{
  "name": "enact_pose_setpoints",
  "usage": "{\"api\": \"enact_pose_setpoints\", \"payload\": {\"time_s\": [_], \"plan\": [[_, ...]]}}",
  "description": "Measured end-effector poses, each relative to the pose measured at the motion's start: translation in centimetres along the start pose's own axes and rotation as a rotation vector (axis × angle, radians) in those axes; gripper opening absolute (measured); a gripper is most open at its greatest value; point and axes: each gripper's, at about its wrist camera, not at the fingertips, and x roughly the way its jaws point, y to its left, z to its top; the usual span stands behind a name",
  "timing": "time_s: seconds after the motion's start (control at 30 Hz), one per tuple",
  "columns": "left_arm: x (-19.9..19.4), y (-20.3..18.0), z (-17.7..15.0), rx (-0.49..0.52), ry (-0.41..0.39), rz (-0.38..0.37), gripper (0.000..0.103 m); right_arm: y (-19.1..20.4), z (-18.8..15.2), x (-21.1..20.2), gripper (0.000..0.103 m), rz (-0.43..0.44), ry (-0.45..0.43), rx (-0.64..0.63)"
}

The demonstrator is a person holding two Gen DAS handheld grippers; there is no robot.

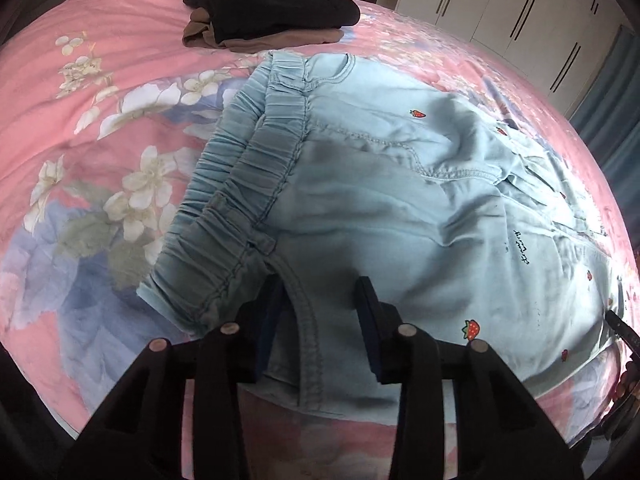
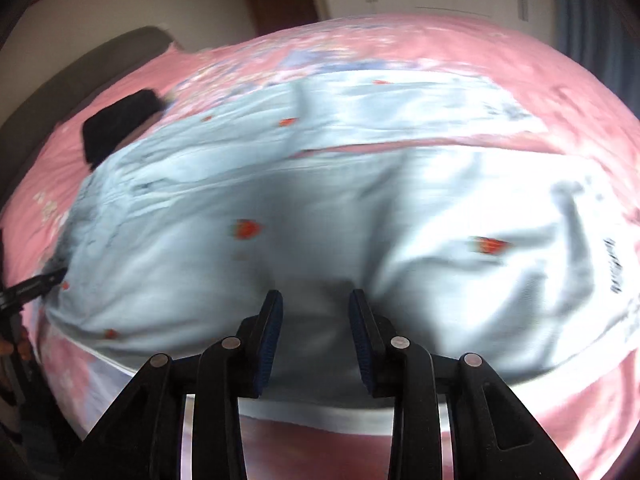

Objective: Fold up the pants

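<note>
Right wrist view motion-blurred; pale denim pants (image 2: 320, 208) on bed (image 2: 560, 92); right tongs (image 2: 316, 300), left tongs (image 1: 320, 284) both apart, gripping nothing.

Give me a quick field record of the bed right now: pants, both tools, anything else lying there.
pants: light blue, strawberry print, spread on the pink bedspread, elastic waistband on the left of the left wrist view
left tool: open, over the waistband-side edge, gripping nothing
right tool: open, over a leg, gripping nothing
other: dark folded clothes past the waistband
right view: blurred
</note>
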Motion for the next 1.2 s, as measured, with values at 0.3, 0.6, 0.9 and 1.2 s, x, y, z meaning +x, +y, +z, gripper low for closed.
{"api": "enact_pose_setpoints", "payload": {"time_s": [0.3,0.6,0.9,1.2], "plan": [[-2.2,-2.8,5.6,0.113,-0.117,0.086,0.085,-2.8,5.4,-1.9,0.049,-0.081,-0.06,0.026],[3.4,1.1,15.9,0.063,-0.08,0.07,0.084,13.1,14.1,7.7,0.059,0.197,-0.002,-0.368],[9.2,2.7,18.9,0.084,0.042,-0.071,0.083,22.0,21.2,16.7,0.066,0.207,0.126,-0.661],[9.2,0.4,18.4,0.3,0.045,-0.097,0.028,24.3,19.8,20.8,0.033,0.193,0.281,-0.87]]}}
